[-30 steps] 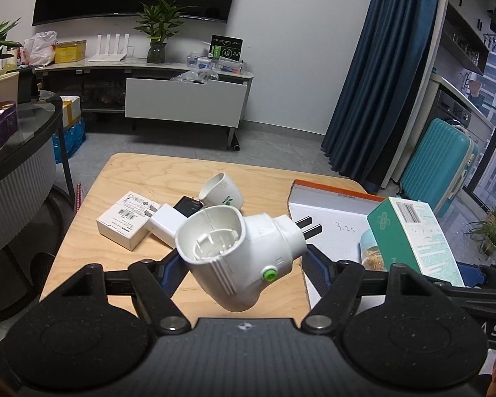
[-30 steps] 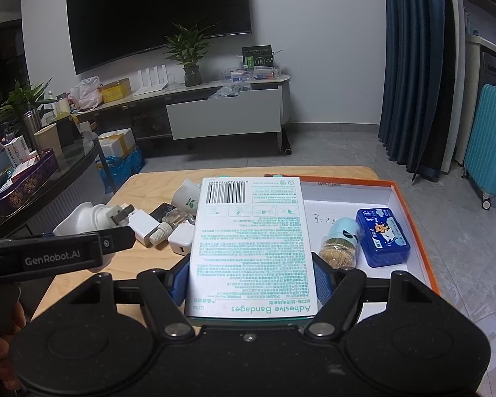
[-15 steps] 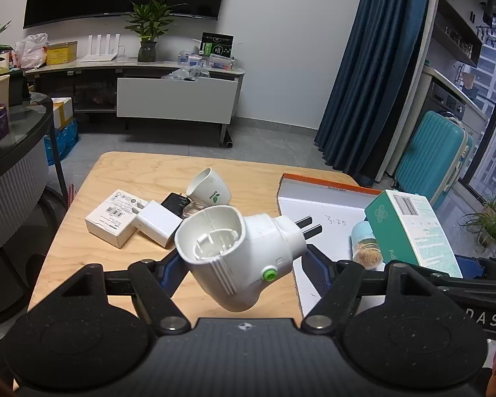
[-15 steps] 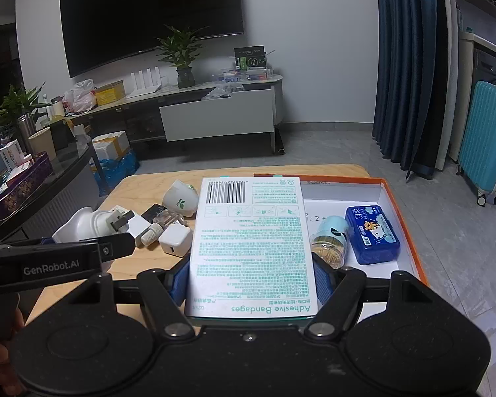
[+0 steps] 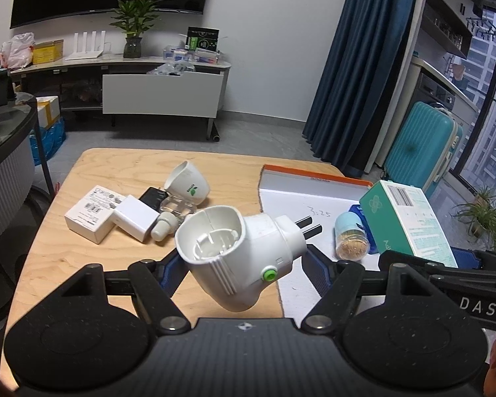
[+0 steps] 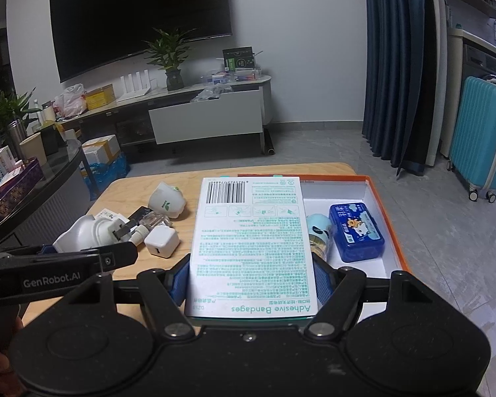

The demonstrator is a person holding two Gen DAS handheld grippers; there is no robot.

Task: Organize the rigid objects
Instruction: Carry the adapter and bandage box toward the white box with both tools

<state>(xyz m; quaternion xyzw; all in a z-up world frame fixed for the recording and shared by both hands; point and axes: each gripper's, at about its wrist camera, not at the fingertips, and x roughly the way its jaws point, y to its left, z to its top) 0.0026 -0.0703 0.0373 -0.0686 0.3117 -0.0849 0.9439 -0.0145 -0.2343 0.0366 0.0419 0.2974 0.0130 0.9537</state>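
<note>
Left gripper (image 5: 243, 261) pinches the white plug-in adapter (image 5: 238, 254) above the tabletop (image 5: 49, 248). Right gripper (image 6: 251, 281) clamps the bandage box (image 6: 251, 248) over the orange-rimmed tray (image 6: 383, 211), half hiding a toothpick jar (image 6: 319, 235) (label unreadable).

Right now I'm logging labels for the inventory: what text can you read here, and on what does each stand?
"Adhesive Bandages": upside down on the bandage box held in the right gripper.
"GenRobot.AI": side of the left gripper.
"DAS": side of the right gripper, seen from the left wrist.
"3:25": handwritten on the tray floor.
Bandage box fine print, blue case and white box labels: too small to read.
</note>
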